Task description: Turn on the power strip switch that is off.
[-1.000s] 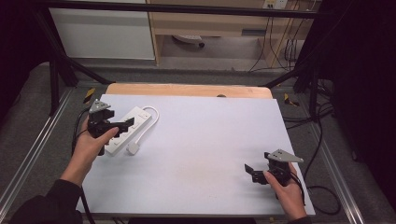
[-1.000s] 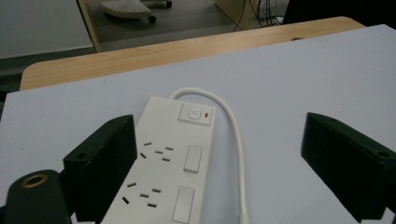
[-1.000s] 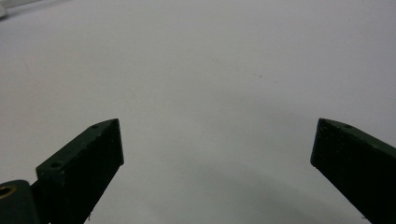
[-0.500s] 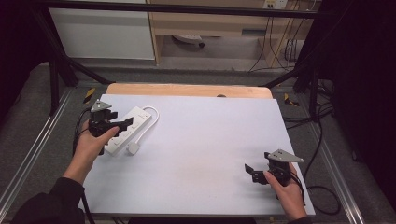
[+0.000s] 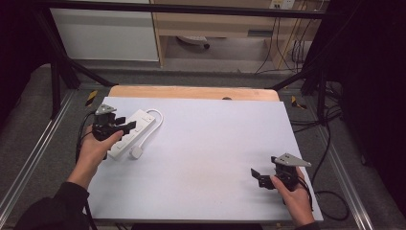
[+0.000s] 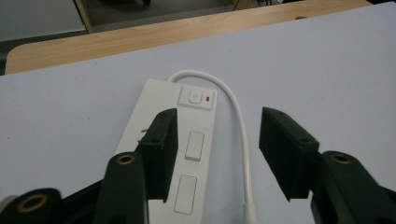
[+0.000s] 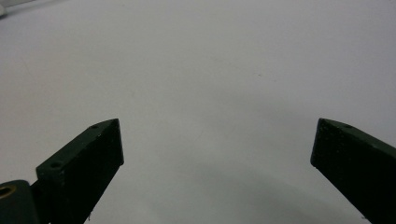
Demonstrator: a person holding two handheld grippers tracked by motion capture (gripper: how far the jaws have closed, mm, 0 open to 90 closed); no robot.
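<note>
A white power strip [image 5: 133, 130] lies at the table's left side, with its white cable [image 6: 237, 110] looping back to a plug [image 5: 136, 152] beside it. My left gripper [image 5: 125, 126] hovers over the strip and its jaws have just been closing. In the left gripper view the gripper [image 6: 219, 116] stands half open. The strip [image 6: 196, 140] and its cable lie under the gap, and neither pad presses on them. My right gripper [image 5: 257, 177] rests at the front right. Its jaws [image 7: 217, 126] stand wide open over bare table.
The white table top [image 5: 215, 143] has a wooden strip [image 5: 191, 92] along its far edge. Metal frame rails run down both sides, and cables trail on the floor at the right. A cabinet and shelf stand beyond the table.
The left gripper's jaws have drawn closer together over the power strip. Both hands have stayed where they were.
</note>
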